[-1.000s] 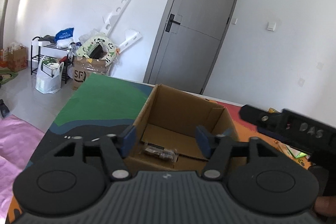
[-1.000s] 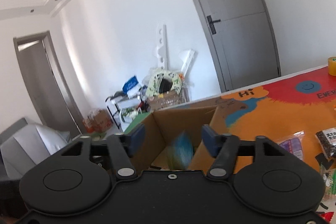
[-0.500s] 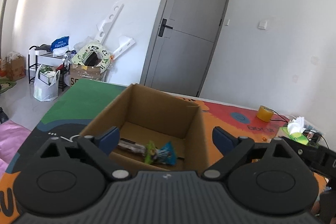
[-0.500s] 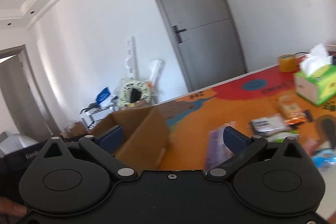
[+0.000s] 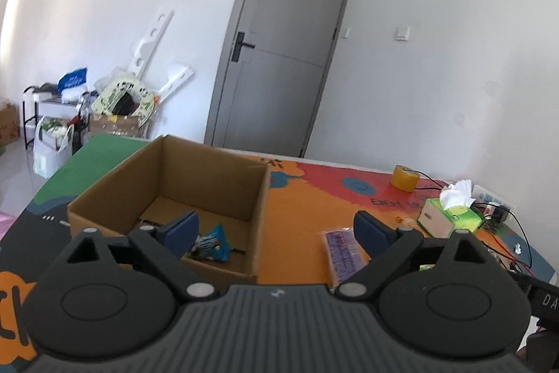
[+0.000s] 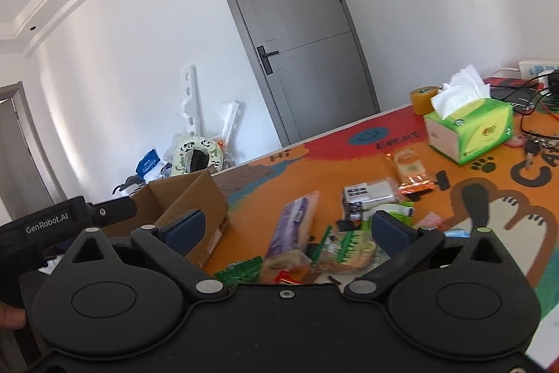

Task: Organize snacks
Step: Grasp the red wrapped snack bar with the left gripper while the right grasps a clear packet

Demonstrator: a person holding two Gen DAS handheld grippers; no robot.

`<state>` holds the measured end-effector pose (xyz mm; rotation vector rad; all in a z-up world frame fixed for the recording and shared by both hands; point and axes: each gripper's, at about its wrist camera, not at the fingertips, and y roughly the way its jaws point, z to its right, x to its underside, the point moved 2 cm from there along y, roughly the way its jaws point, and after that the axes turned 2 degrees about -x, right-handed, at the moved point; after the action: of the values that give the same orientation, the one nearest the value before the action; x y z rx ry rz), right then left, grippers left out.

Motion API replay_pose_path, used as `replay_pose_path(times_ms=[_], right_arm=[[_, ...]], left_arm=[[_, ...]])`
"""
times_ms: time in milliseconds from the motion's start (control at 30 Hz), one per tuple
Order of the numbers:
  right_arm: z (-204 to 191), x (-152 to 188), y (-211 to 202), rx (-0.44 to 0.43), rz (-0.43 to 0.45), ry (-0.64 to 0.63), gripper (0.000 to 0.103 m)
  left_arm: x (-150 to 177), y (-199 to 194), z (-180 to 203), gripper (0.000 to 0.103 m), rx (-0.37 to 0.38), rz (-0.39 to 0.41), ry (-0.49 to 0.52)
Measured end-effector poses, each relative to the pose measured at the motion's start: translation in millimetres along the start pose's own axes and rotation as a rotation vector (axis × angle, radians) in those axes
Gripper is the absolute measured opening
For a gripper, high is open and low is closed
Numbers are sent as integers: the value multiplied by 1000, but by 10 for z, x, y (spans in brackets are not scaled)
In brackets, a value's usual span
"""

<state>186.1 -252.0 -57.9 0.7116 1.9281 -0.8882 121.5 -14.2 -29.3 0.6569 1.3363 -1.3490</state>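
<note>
An open cardboard box (image 5: 195, 177) stands on the colourful table mat, with a blue snack bag (image 5: 213, 242) lying inside it. My left gripper (image 5: 276, 229) is open and empty, held above the box's near right corner. My right gripper (image 6: 288, 229) is open and empty, above a pile of snacks: a purple packet (image 6: 291, 226), a green-striped pack (image 6: 346, 247), a black-and-white packet (image 6: 367, 194) and an orange packet (image 6: 408, 168). The box also shows in the right wrist view (image 6: 195, 194). The purple packet also shows in the left wrist view (image 5: 340, 250).
A green tissue box (image 6: 470, 131) and a roll of tape (image 6: 422, 98) stand at the table's far right, with cables and keys (image 6: 531, 145) beyond. The left gripper's body (image 6: 49, 226) is at the left. A grey door and floor clutter are behind.
Both grippers opened wide. The blue bag left my right gripper and now lies in the box. My right gripper swung right from the box to the snack pile; the left view shifted right too.
</note>
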Motion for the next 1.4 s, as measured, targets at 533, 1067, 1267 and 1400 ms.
replay_pose_path(times_ms=[533,1067,1267,1400], right_arm=[[588,208,-306,105,-31,11,102],[857,416,-27,117,-118,39,83],[892,464,64,126,-138,50,83],[897,470,84,121,-133,52,83]], left_arm=[[287,90,637,94,152,-75,104],[695,525,819,80,178,-224,127],[848,672,857,79,186,-271,124],[938,764,900,79,163,-299,133]])
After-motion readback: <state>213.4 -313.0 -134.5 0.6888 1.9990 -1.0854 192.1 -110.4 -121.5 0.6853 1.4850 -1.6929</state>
